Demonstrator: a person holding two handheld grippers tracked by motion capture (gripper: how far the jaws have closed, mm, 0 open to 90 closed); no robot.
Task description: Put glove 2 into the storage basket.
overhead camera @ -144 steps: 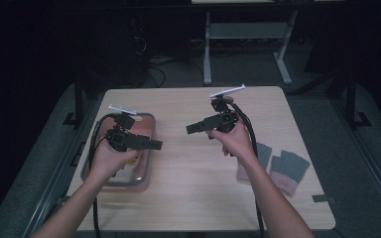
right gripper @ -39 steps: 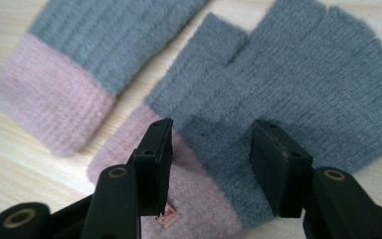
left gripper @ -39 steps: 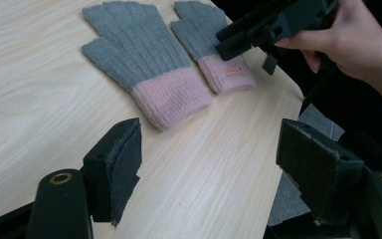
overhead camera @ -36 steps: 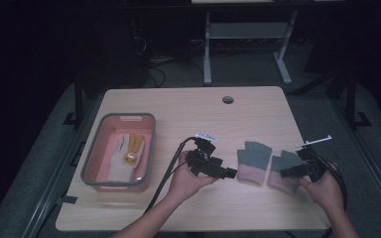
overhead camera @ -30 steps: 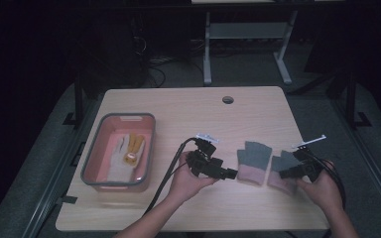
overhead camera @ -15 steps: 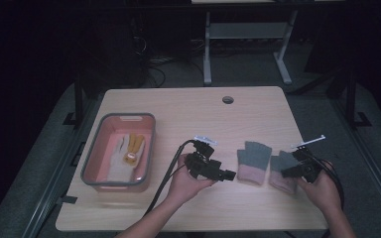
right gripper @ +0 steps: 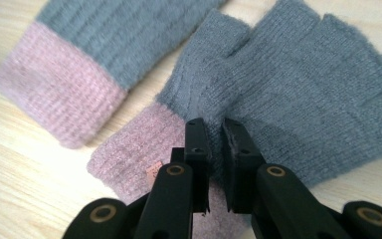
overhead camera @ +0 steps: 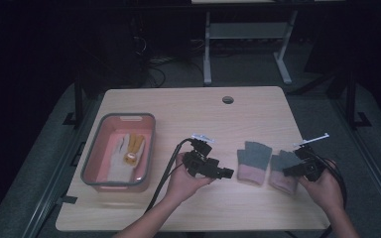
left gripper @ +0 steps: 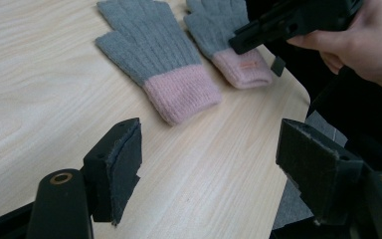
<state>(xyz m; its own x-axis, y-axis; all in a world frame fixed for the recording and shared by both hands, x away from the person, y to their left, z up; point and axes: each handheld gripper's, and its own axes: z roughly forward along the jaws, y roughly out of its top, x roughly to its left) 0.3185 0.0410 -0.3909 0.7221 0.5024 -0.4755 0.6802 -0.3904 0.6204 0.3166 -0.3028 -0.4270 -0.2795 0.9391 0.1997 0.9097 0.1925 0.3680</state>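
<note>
Work: I am picking up the right glove [right gripper: 298, 84] from the table [overhead camera: 188, 119]; it lies near the table's right edge, just beside the left glove [overhead camera: 251, 161].

Right gripper [right gripper: 214, 132]: its jaws have just been closing and now stand nearly together, pinching a small fold of knit where the grey part meets the pink cuff [right gripper: 129, 154].

Left gripper [overhead camera: 225, 173]: its jaws stand wide apart with nothing between them. It waits just left of the left glove, not touching it.

Tray [overhead camera: 92, 163]: at the table's left, well apart from both gloves, with a white glove [overhead camera: 119, 158] and a small orange thing [overhead camera: 131, 157] inside. I judge the grey gloves must go there.

Risk 1: the pinch takes only a thin fold. If I lift fast, the knit can slip out and the glove falls back.

Risk 2: the two gloves lie very close. A low, dragging lift can pull the left one with it or push it.

Risk 3: the right glove is near the edge. A slip toward me can drop it on the floor.

Risk 4: the cable [overhead camera: 163, 173] of the left gripper lies across the way to the tray, so the glove can catch on it.
</note>
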